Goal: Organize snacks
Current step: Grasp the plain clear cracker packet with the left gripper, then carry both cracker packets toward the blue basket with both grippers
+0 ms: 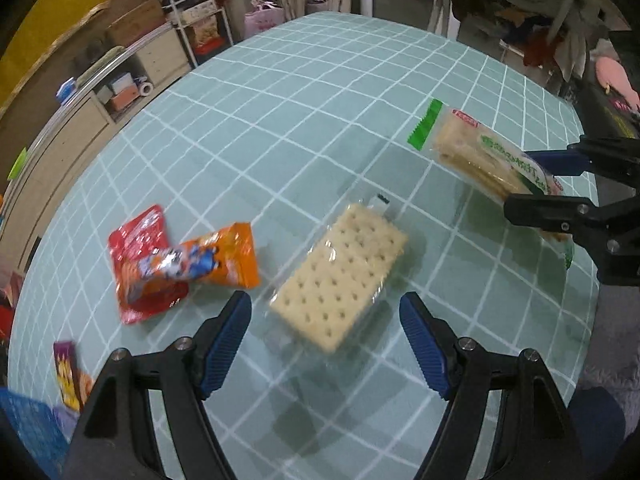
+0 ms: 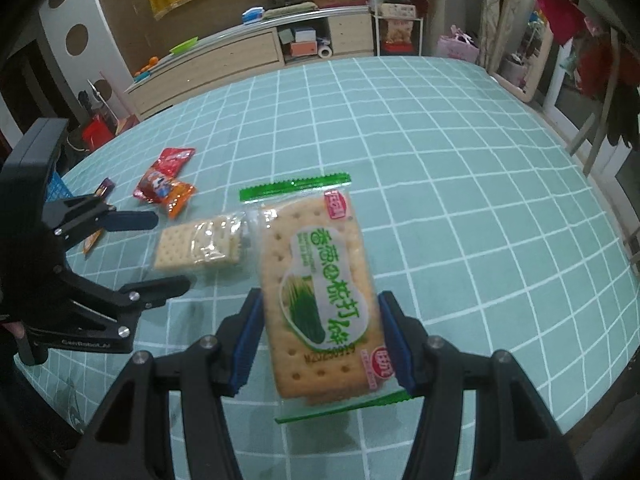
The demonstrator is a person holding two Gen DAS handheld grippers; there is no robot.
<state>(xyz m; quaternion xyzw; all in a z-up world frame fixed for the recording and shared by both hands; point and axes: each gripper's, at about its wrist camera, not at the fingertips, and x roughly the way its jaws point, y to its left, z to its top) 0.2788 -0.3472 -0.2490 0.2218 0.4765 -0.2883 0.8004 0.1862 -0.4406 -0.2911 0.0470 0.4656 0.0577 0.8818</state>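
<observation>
Clamping the green-edged cracker packet (image 2: 320, 292) by its long sides, the right gripper (image 2: 320, 344) held it above the checked desk (image 2: 460, 200). The left gripper (image 1: 325, 344) hung with its jaws spread wide and empty over a clear-wrapped cracker pack (image 1: 340, 276) lying flat on the desk. Farther off lay an orange snack bag (image 1: 216, 260) overlapping a red pouch (image 1: 138, 256).

The table (image 1: 320, 120) wears pale teal cloth with a white grid. One cracker pack (image 2: 320, 280) has green edges and green lettering; the clear-wrapped crackers (image 1: 340, 276) are pale cream, beside an orange packet (image 1: 224, 260) and a red packet (image 1: 136, 248).
</observation>
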